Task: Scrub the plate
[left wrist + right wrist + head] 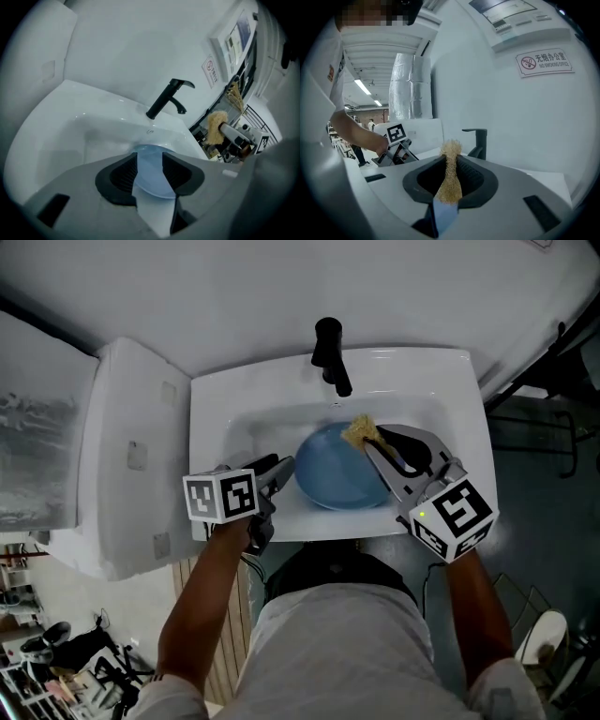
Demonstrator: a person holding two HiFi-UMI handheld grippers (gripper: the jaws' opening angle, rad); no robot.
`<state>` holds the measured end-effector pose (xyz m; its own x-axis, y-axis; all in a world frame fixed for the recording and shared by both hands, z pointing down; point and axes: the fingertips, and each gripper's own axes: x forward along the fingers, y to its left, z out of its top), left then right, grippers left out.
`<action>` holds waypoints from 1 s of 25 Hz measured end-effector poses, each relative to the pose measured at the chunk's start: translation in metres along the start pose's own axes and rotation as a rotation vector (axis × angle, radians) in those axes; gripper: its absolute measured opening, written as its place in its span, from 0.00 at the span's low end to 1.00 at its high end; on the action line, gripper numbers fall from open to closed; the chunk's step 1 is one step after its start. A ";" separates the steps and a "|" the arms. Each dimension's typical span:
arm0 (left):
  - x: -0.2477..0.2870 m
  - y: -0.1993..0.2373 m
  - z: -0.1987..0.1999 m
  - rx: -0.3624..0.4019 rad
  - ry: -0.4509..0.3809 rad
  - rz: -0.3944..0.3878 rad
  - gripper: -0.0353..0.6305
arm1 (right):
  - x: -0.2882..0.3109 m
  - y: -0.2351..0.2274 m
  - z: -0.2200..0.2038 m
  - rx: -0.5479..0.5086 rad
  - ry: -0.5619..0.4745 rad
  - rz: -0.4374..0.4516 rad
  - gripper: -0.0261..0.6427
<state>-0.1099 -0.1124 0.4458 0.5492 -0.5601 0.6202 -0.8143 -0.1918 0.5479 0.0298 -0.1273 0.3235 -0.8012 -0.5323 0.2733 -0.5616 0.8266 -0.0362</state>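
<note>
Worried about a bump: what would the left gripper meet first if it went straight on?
Most likely the plate in the sink, which shows straight ahead between the left gripper's open jaws.

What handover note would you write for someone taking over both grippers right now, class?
Left gripper: jaws open, at the blue plate's left rim, not gripping.
Right gripper: jaws shut on the yellow scrubber, held at the plate's far rim.
Plate lies in the white sink, below the black tap.
Done: scrubber in hand, plate in place. To do: probably steady the plate, then scrub it.
</note>
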 end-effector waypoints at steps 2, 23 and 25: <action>0.010 0.009 -0.007 -0.027 0.052 0.007 0.33 | 0.009 0.000 -0.006 -0.006 0.034 0.001 0.13; 0.071 0.048 -0.075 -0.308 0.429 -0.073 0.37 | 0.068 0.010 -0.071 0.016 0.260 0.032 0.13; 0.074 0.047 -0.077 -0.302 0.446 -0.076 0.34 | 0.070 0.011 -0.074 0.020 0.266 0.033 0.13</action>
<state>-0.0936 -0.1003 0.5608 0.6847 -0.1443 0.7144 -0.7147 0.0588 0.6969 -0.0175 -0.1421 0.4134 -0.7384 -0.4362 0.5143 -0.5419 0.8377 -0.0674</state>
